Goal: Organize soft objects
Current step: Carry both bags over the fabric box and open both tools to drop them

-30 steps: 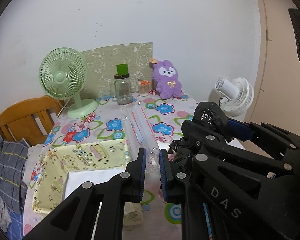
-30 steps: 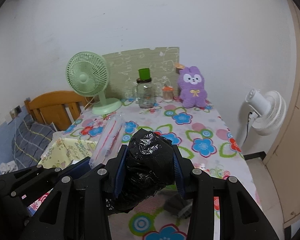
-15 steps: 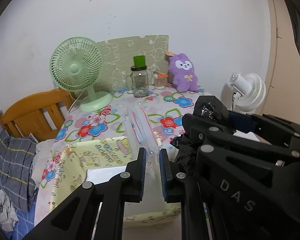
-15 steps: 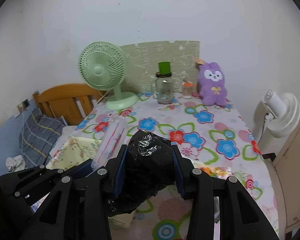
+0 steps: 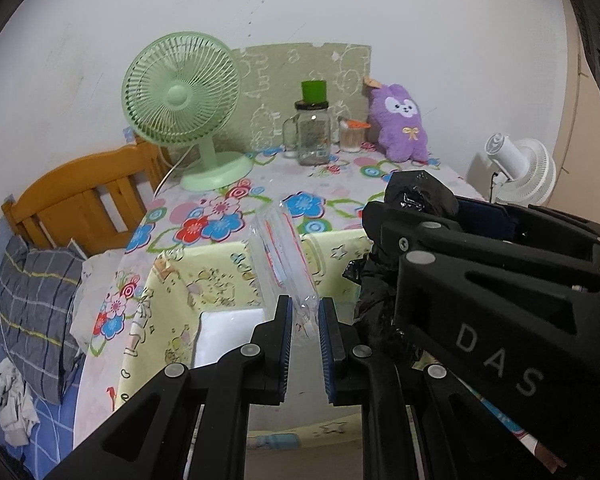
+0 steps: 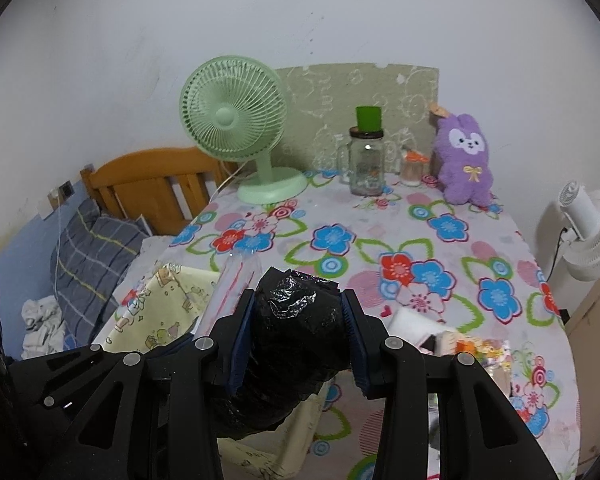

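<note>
My left gripper [image 5: 303, 322] is shut on a clear plastic bag [image 5: 282, 258] with red print, held up above a yellow patterned fabric bin [image 5: 204, 280] at the table's near left. My right gripper [image 6: 299, 322] is shut on a crumpled black plastic bag [image 6: 296, 320]; it also shows in the left wrist view [image 5: 416, 196], just right of the clear bag. A purple plush rabbit [image 6: 466, 160] sits at the table's far right corner against the wall.
On the flowered tablecloth [image 6: 380, 240] stand a green desk fan [image 6: 236, 120], a glass jar with a green cup on it [image 6: 366, 160] and a small jar [image 6: 412, 166]. A wooden headboard [image 6: 148, 184] and pillow lie left. A white floor fan [image 6: 588, 224] stands right. Small packets [image 6: 472, 348] lie near right.
Both grippers have moved left and back from the table, still holding their bags. The yellow bin now lies directly under the clear bag.
</note>
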A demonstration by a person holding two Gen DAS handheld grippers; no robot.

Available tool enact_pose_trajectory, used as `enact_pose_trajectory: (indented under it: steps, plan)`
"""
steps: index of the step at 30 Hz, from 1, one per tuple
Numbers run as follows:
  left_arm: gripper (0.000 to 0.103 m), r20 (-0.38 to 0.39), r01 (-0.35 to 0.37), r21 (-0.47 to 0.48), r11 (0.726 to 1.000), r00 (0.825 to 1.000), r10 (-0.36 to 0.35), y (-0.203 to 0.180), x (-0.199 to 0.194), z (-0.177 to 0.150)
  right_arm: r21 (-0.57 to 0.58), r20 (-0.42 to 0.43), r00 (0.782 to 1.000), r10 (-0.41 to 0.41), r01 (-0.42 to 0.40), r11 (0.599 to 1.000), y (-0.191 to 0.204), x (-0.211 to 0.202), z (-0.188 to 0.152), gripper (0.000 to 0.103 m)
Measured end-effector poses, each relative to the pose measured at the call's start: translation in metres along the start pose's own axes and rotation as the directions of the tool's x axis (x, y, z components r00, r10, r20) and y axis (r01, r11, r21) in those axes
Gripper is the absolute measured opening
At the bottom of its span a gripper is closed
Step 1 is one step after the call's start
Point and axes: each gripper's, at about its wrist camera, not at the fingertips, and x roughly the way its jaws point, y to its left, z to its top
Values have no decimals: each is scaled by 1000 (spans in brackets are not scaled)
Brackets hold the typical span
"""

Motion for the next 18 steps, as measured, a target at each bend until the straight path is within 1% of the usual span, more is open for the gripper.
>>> enact_pose_trajectory:
  steps: [6,13,15,17,18]
  plan:
    - [11,-33,-13,-25,1000,999,12,12,10,-6,-17,-30,999,21,-21,1000,11,18,-1,45]
    - [12,-90,-35,-46,998,995,31,24,24,-17,-41,-93,995,39,-43,998,21,42,-9,45]
    - [17,-107,-42,-54,998,994,36,27,27,-20,-56,-112,993,46,-53,997,25,48,-12,46]
    - [35,-117,-53,-67,996,992,45,30,30,-22,-64,-122,991,47,-55,996,27,52,-14,51]
    - [38,-124,-62,-76,995,991,52,31,31,-23,-66,-126,991,50,-58,996,28,54,-15,58]
